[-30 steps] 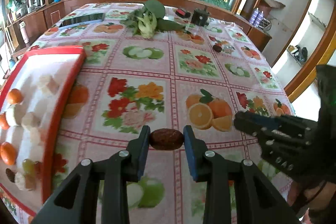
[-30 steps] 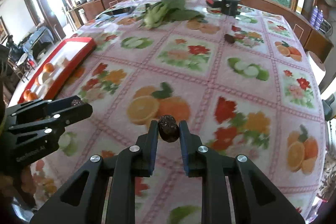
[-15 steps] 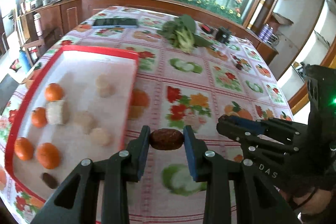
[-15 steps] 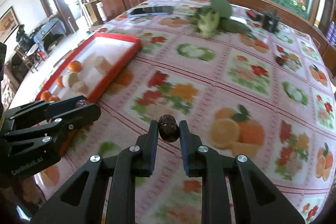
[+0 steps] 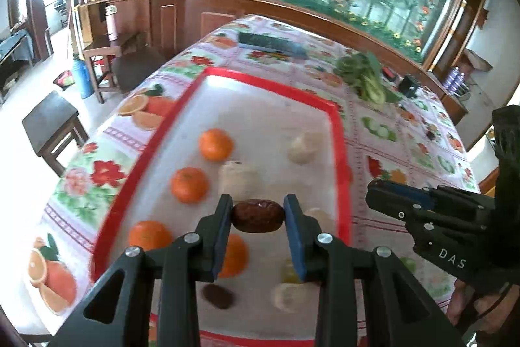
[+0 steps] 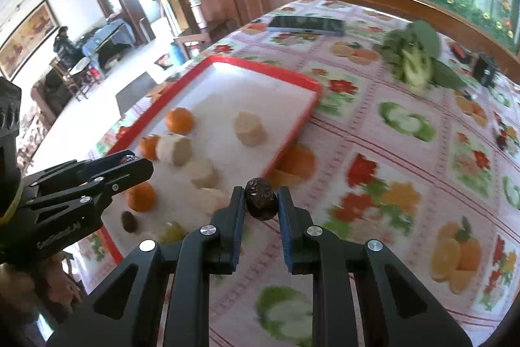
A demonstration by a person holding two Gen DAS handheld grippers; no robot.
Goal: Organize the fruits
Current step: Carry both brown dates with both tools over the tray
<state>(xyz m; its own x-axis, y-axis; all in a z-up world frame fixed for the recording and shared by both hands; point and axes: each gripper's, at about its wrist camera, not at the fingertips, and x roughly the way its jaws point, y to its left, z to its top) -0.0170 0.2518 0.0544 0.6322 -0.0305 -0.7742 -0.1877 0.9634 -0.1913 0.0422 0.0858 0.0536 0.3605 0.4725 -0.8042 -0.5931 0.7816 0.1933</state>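
My left gripper (image 5: 258, 212) is shut on a brown date (image 5: 258, 216) and holds it above the red-rimmed white tray (image 5: 260, 83). The tray holds several oranges (image 5: 215, 144), pale cut fruit chunks (image 5: 302, 146), another date (image 5: 218, 295) and a green grape (image 6: 172, 231). My right gripper (image 6: 260, 199) is shut on a dark wrinkled date (image 6: 260, 198) above the tablecloth, just right of the tray's (image 6: 292, 78) near right side. Each gripper shows in the other's view: the right one (image 5: 383, 194), the left one (image 6: 143, 165).
A bunch of green vegetable (image 6: 412, 57) lies on the flowered tablecloth beyond the tray. A dark phone (image 6: 307, 24) lies at the far edge. A small black box (image 6: 484, 73) and a loose dark fruit (image 6: 502, 142) are at the right. Wooden stools (image 5: 53, 122) stand beside the table.
Both grippers have swung left toward the tray, each still holding its date. The left gripper, earlier at the tray's right edge, is over its middle; the right gripper has come close beside it.
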